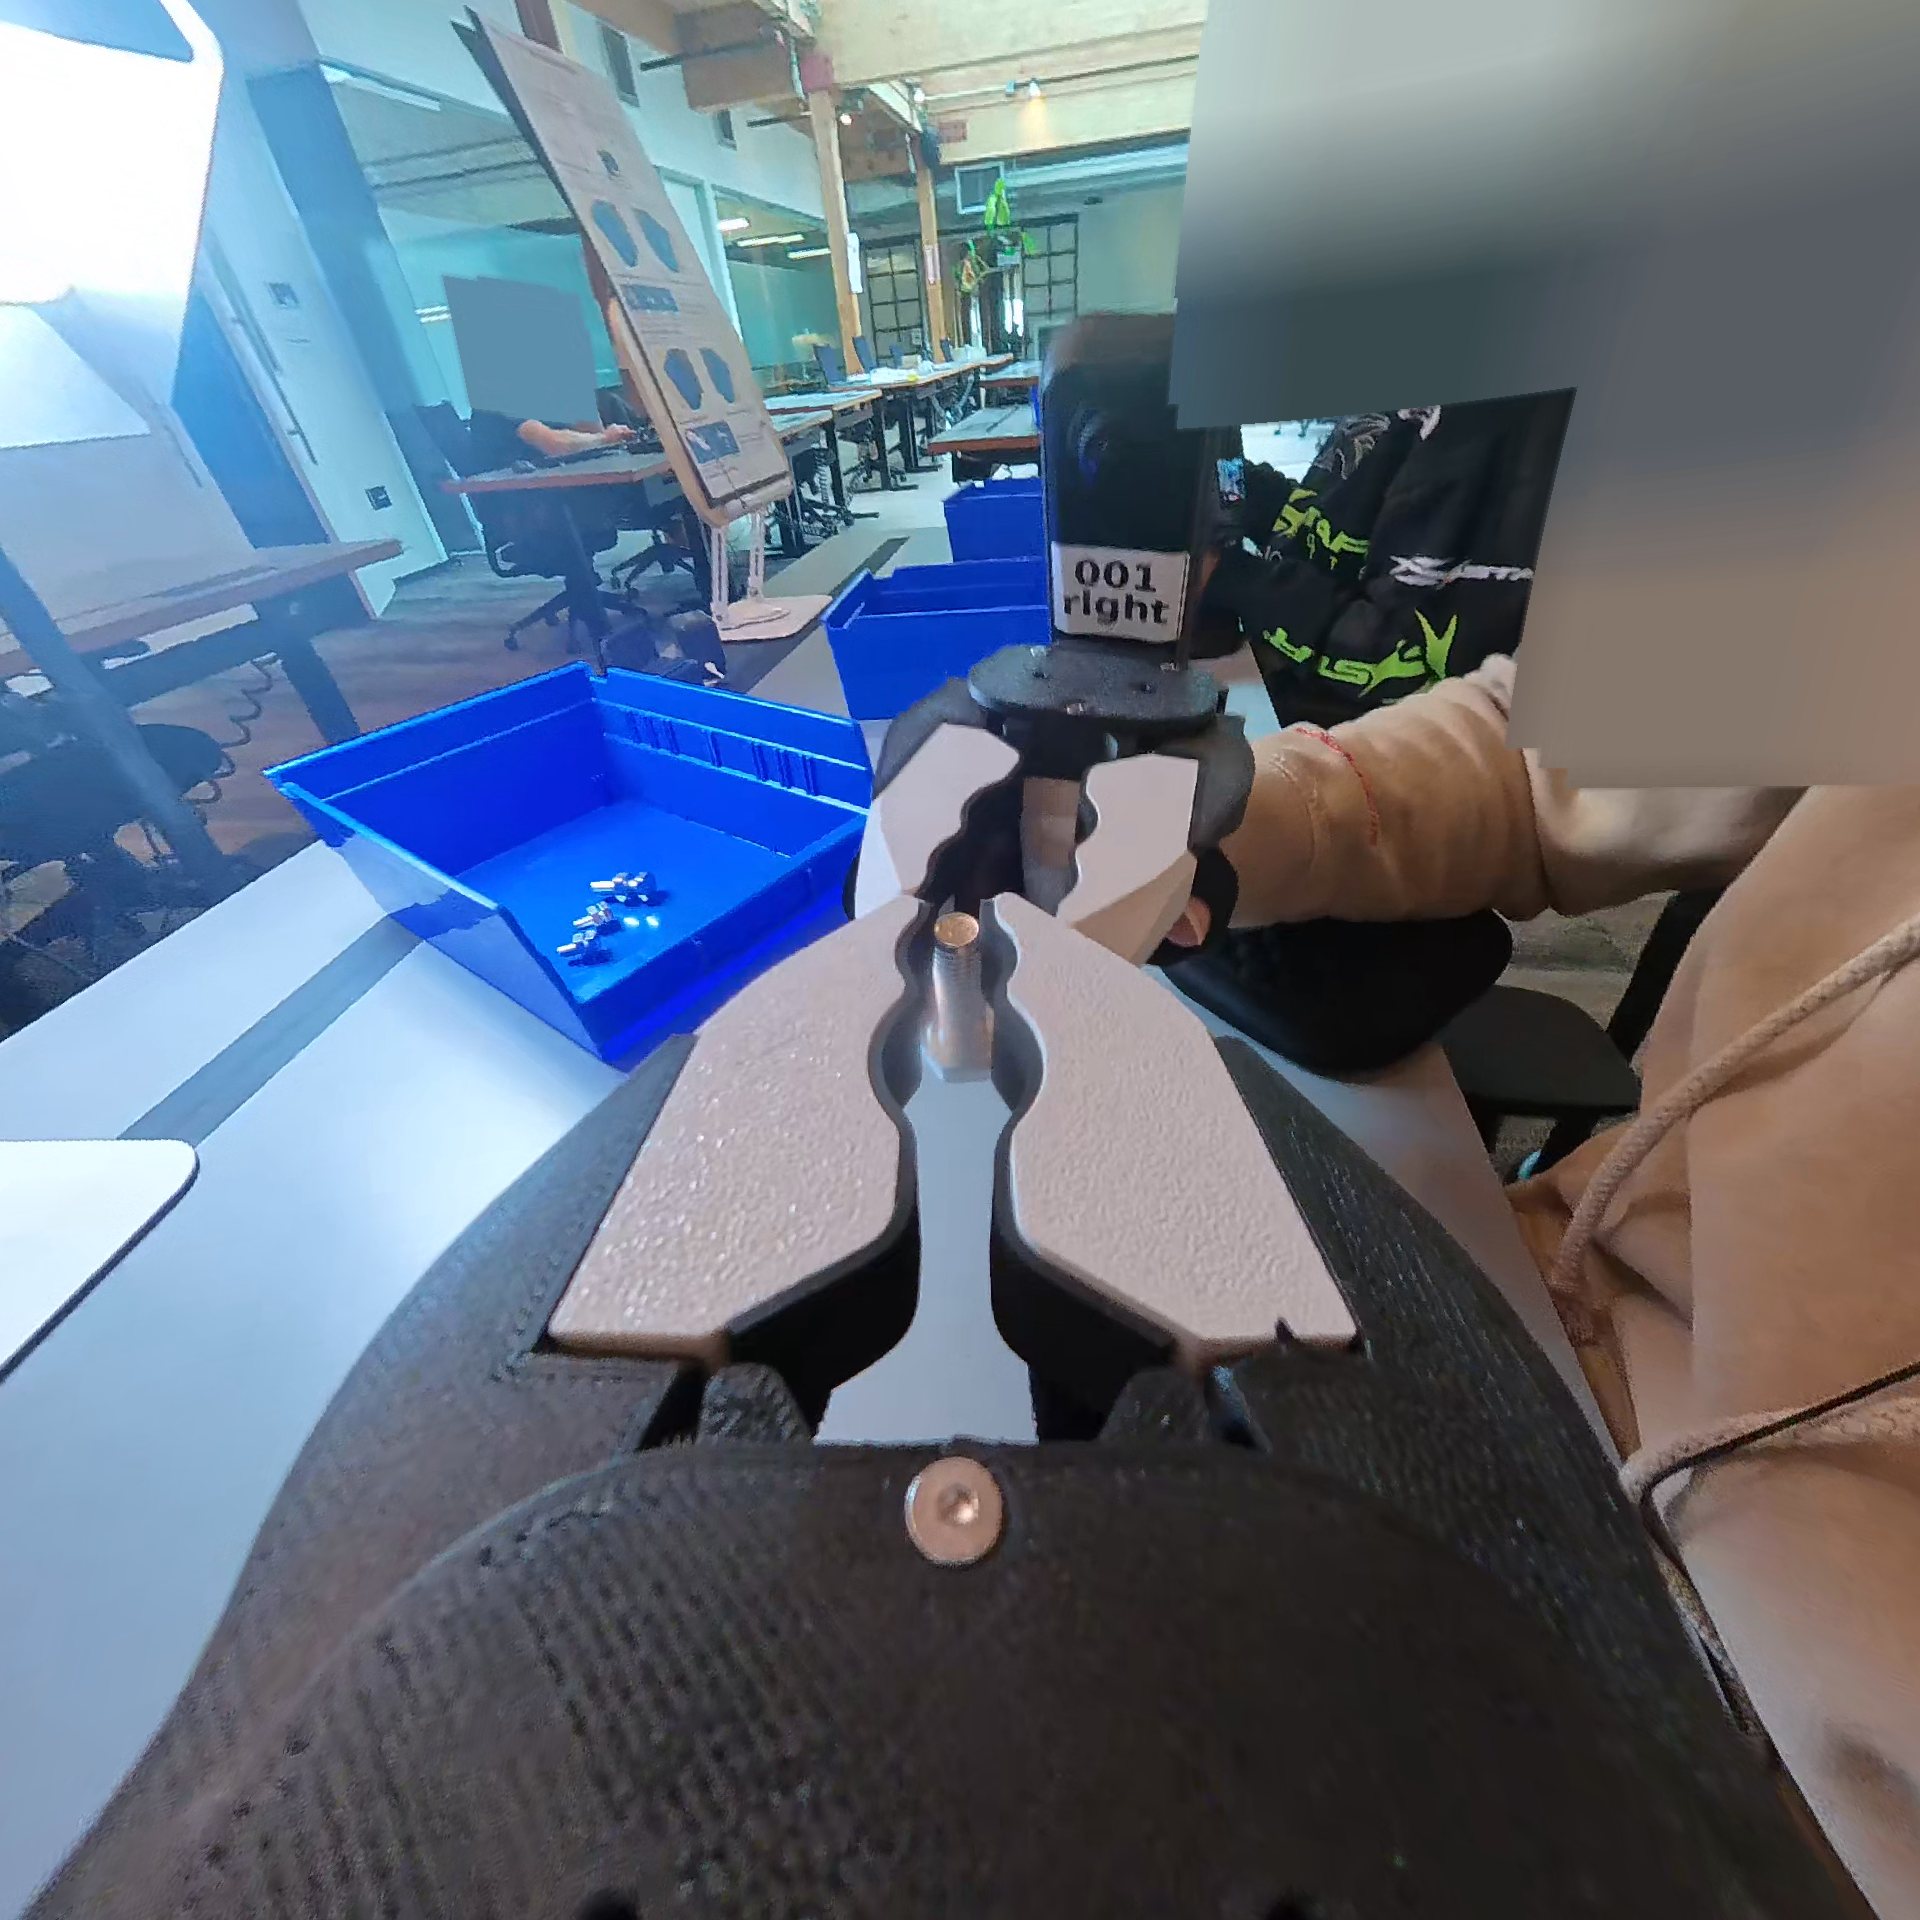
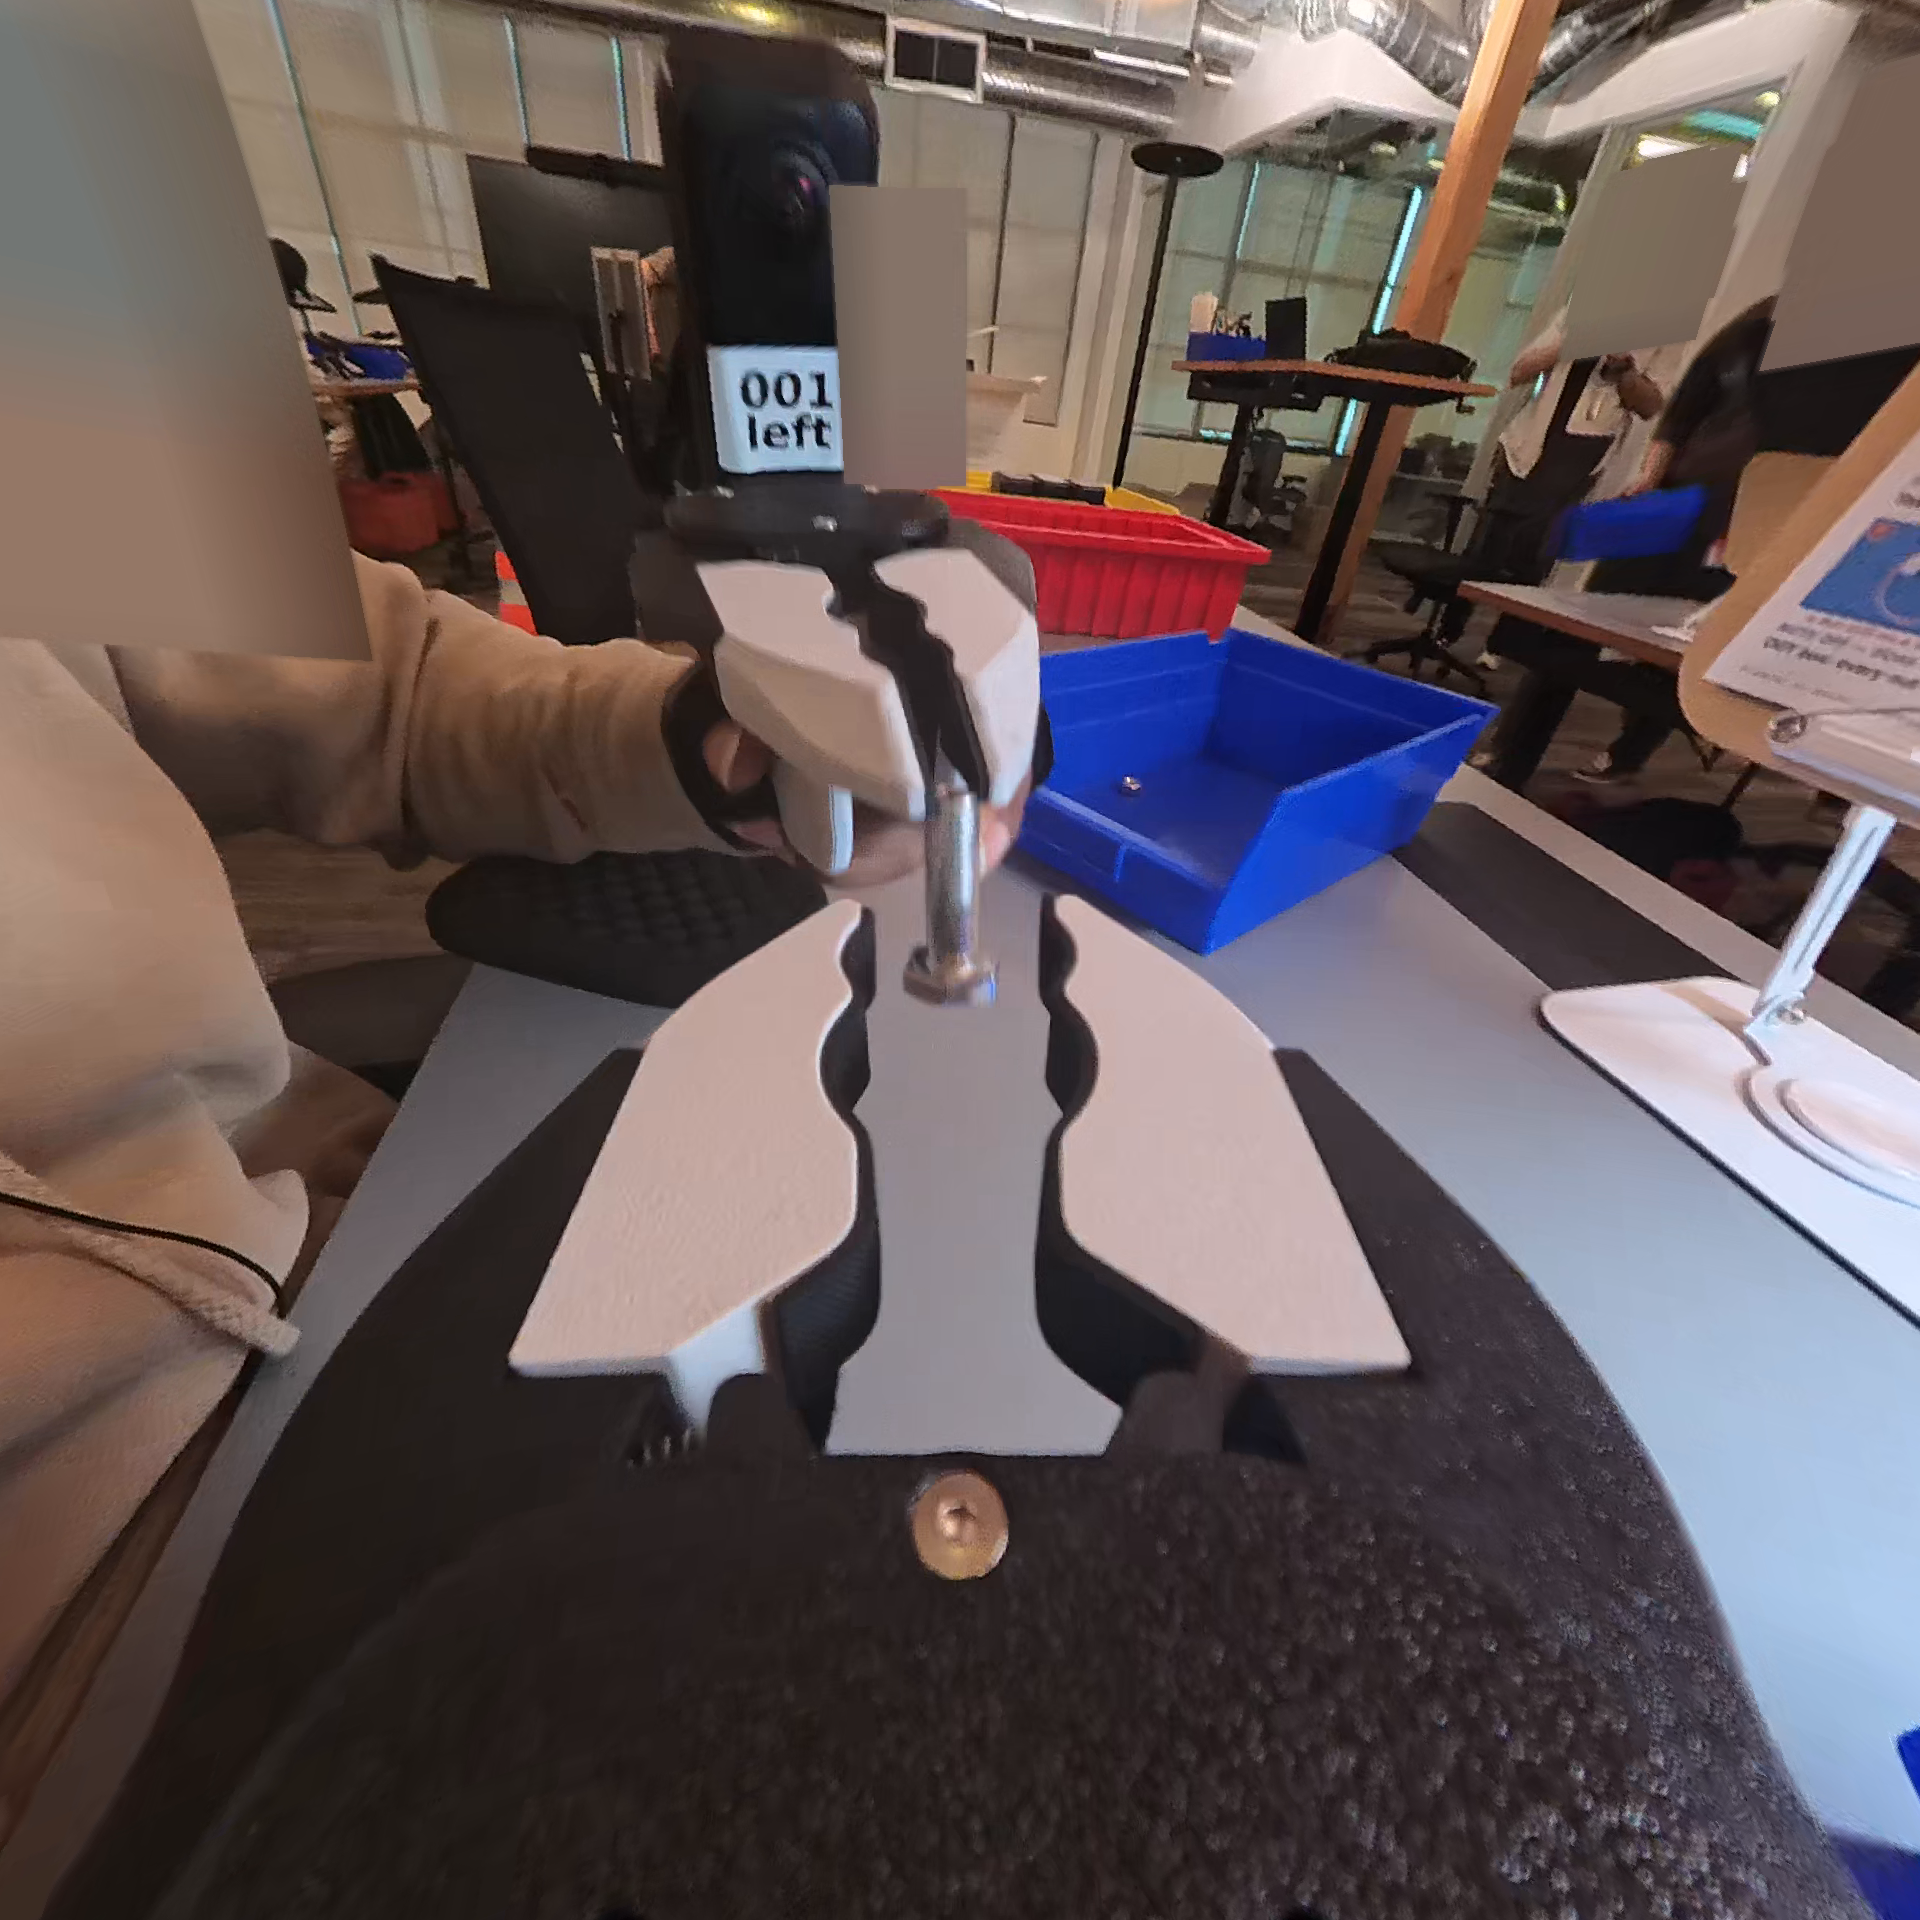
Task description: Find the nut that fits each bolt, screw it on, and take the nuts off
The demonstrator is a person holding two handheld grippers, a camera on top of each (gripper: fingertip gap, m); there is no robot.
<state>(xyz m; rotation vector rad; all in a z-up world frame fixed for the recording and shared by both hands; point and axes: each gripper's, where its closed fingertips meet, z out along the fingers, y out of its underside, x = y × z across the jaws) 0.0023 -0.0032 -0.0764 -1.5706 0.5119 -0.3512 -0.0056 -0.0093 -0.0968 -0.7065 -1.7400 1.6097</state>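
My left gripper [image 1: 956,914] is shut on a silver bolt [image 1: 958,987], gripping its shaft between the fingertips. The bolt's hex end sits below the fingers and its plain round end sticks up above them. In the right wrist view the left gripper [image 2: 956,795] faces me with the bolt [image 2: 951,883] hanging from its tips, hex end [image 2: 948,982] lowest. My right gripper [image 2: 951,914] is open and empty, its fingertips either side of the bolt's lower part without touching it. It shows facing the left gripper in the left wrist view [image 1: 1039,894].
A blue bin [image 1: 499,790] with several small bolts or nuts [image 1: 613,914] stands on the grey table [image 1: 208,1351]. Another blue bin [image 2: 1299,821] holds one small nut [image 2: 1129,784]. A white sign stand [image 2: 1714,1070] is at the right. A person's beige sleeve [image 2: 468,727] reaches in. My left and right fingertips are right by each other.
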